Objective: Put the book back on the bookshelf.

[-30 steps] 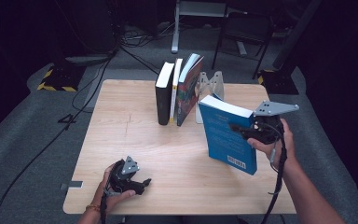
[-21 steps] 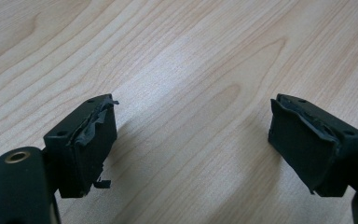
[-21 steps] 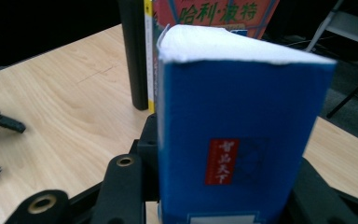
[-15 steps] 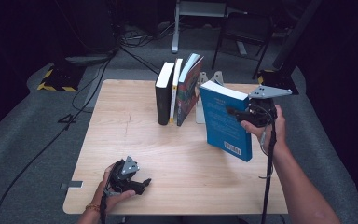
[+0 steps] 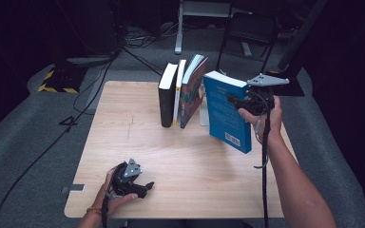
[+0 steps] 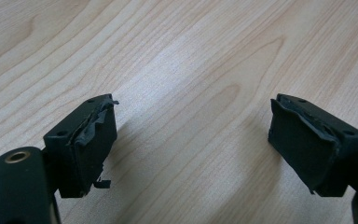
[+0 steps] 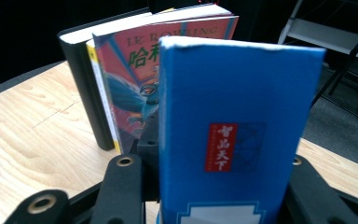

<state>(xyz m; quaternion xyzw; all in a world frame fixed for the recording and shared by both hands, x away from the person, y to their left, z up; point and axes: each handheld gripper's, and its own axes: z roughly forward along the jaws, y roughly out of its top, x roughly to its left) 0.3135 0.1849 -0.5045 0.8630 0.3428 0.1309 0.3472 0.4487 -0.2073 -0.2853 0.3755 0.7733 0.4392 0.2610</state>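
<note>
since a second ago our right gripper (image 5: 240,102), clamped on the blue book (image 5: 224,111), carried it upright beside the leaning books (image 5: 185,90) for shelving; left gripper (image 5: 138,186) rests open.

I see three books (image 5: 180,92) standing in a row at the table's (image 5: 138,142) far edge, near its middle. Just to their right, the book (image 5: 225,111) in my right gripper (image 5: 240,102) hangs tilted above the tabletop. My left gripper (image 5: 140,187) rests near the near-left corner.
</note>
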